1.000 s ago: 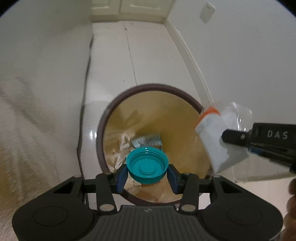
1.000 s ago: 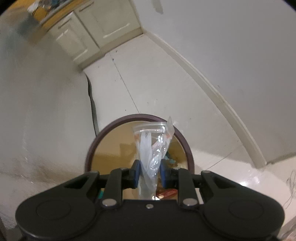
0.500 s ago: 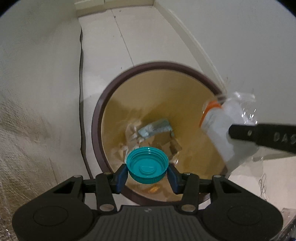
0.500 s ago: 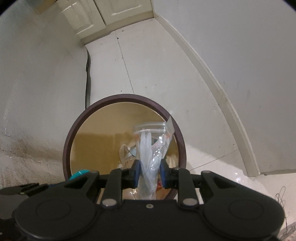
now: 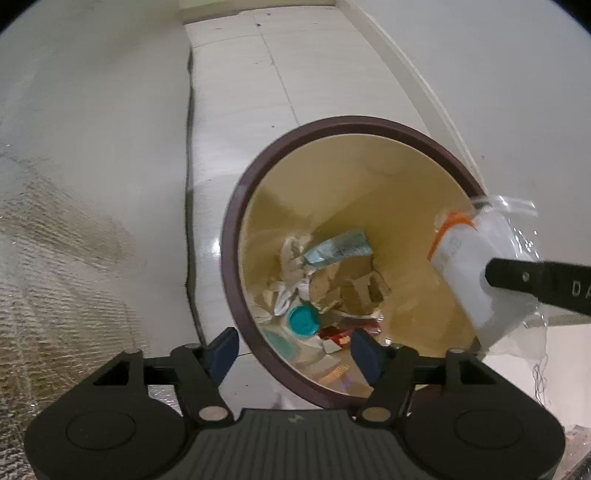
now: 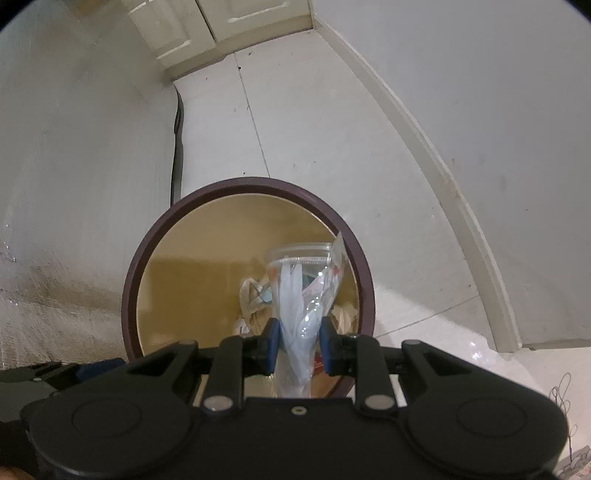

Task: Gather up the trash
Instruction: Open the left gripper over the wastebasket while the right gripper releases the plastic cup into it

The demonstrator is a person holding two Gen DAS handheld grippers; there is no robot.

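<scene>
A round trash bin (image 5: 236, 236) with a dark maroon rim and tan inside stands on the floor below both grippers. The teal bottle cap (image 5: 303, 320) lies among the scraps at its bottom. My left gripper (image 5: 295, 350) hangs over the bin's near edge, its jaws opening with nothing between them. My right gripper (image 6: 298, 349) is shut on a clear plastic bag (image 6: 301, 295) with white and orange contents, held over the bin (image 6: 133, 280). In the left wrist view that bag (image 5: 476, 266) hangs at the bin's right rim.
Inside the bin lie crumpled paper (image 5: 291, 266), a blue-grey wrapper (image 5: 338, 249), brown card pieces (image 5: 347, 291) and a red packet (image 5: 338, 334). A white wall with a baseboard (image 6: 443, 173) runs close on the right. A dark cable (image 5: 190, 177) lies along the floor at left. Cabinets (image 6: 221, 22) stand far back.
The left gripper's jaws spread and the teal cap dropped from them into the bin. Both grippers sank a little toward the bin. The right gripper kept its hold on the bag.
</scene>
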